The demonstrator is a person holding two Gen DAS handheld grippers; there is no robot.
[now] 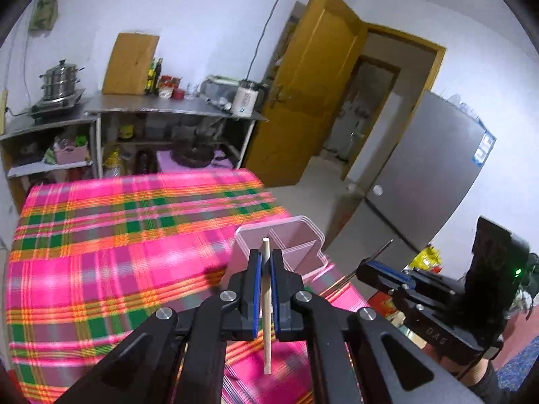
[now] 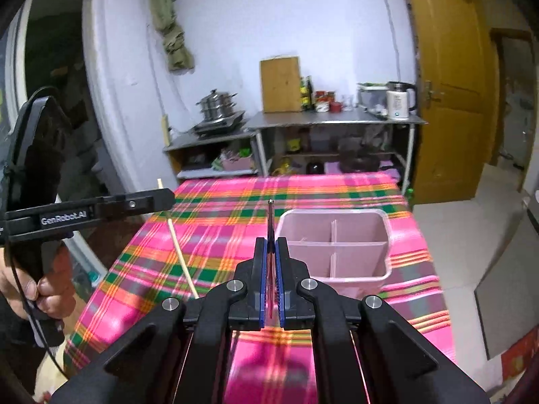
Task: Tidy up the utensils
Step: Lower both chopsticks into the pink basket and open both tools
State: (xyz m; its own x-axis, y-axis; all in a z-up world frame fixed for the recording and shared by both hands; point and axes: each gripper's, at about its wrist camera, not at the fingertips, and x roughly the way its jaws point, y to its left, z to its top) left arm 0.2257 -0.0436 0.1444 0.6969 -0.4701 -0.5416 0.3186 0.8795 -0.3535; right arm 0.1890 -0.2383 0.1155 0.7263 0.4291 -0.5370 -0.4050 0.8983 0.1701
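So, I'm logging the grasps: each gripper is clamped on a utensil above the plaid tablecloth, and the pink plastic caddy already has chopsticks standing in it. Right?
Not quite. The pink divided plastic caddy is empty, as the right wrist view shows. Otherwise correct: the left gripper clamps a pale wooden chopstick, and the right gripper a thin dark metal-tipped utensil.

My left gripper (image 1: pixel 266 269) is matte black, its two fingers (image 1: pixel 253 289) lined on the inner faces with ribbed blue pads. Behind the jaws, black linkage arms fan outward, each pivot capped with a round silver screw (image 1: pixel 229 295); further back sit broad black plates with triangular cut-outs. My right gripper (image 2: pixel 270 259) is built the same: blue-lined black fingers (image 2: pixel 281 276), silver pivot screws (image 2: pixel 234 284), black links. Seen from the side, the left unit's body carries white "GenRobot.AI" lettering (image 2: pixel 64 218), and a thin black cable (image 2: pixel 20 289) loops down past its handle. The right unit's housing (image 1: pixel 495 269), well behind its jaws, shows a small green light (image 1: pixel 517 272) and embossed letters (image 1: pixel 434 331).
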